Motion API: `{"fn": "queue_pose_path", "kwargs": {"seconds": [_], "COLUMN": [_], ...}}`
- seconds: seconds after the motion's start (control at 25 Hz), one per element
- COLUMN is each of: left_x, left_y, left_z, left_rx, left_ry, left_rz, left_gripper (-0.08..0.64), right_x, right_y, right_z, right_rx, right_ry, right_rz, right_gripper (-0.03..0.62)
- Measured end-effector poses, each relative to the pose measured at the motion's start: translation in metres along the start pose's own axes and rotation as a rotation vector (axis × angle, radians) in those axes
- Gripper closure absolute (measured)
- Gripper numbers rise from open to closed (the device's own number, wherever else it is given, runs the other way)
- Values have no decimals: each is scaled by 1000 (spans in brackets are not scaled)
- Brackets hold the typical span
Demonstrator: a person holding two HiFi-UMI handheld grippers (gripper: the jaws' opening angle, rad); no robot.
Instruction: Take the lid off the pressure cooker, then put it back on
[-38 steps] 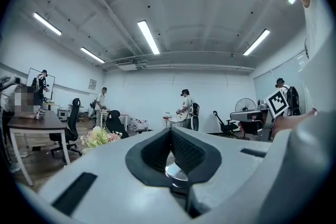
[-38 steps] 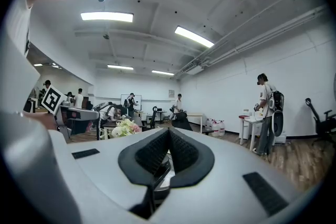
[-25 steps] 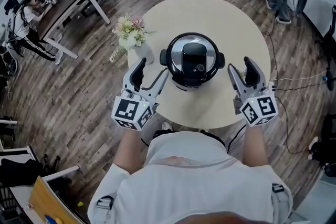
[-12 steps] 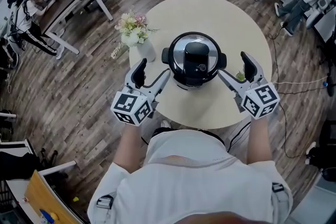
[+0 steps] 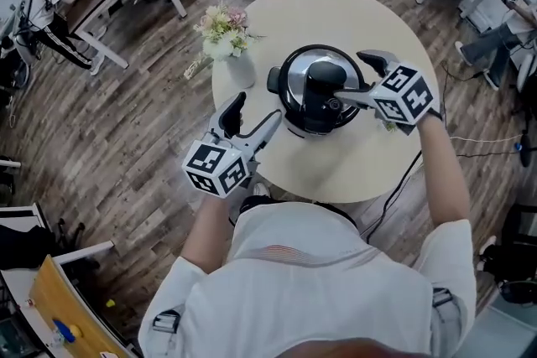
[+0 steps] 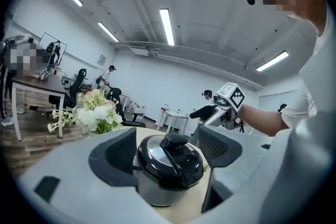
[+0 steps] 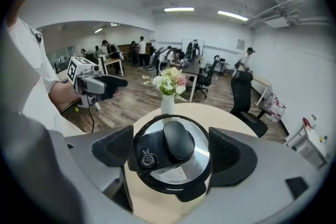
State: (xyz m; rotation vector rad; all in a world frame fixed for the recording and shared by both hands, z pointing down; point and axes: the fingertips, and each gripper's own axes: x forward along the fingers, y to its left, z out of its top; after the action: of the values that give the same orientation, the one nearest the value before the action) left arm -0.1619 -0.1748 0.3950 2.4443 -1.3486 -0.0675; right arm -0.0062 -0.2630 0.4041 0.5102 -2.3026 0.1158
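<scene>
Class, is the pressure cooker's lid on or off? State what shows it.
On. The lid sits level on the cooker, its rim closing the top all round, with no gap showing.

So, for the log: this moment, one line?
lid: on cooker; right gripper: just opened, nothing gripped, over lid; left gripper: just opened, empty, beside cooker

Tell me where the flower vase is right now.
In the head view, the flower vase stands at the left edge of the round table, just left of the pressure cooker, beyond the left gripper.
</scene>
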Motion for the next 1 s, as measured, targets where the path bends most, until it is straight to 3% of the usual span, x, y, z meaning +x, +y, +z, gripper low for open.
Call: {"fn": "queue_pose_path", "kwargs": {"seconds": [0.16,0.4,1.0], "left_x": [-4,-13,-31], "left_y": [3,11,23], "left_z": [0,-4,-9], "left_rx": [-10,-22,-36], "left_ry": [-7,-7,-11], "left_rz": [11,36,72], "left_gripper": [204,204,204], "right_x": [43,96,117], "right_y": [-7,-12,1], "right_z": [-13,-37,-52], "right_rx": [-12,-44,-119], "right_ry": [215,467,614], "right_rz": [123,188,245], "right_gripper": [155,155,158]}}
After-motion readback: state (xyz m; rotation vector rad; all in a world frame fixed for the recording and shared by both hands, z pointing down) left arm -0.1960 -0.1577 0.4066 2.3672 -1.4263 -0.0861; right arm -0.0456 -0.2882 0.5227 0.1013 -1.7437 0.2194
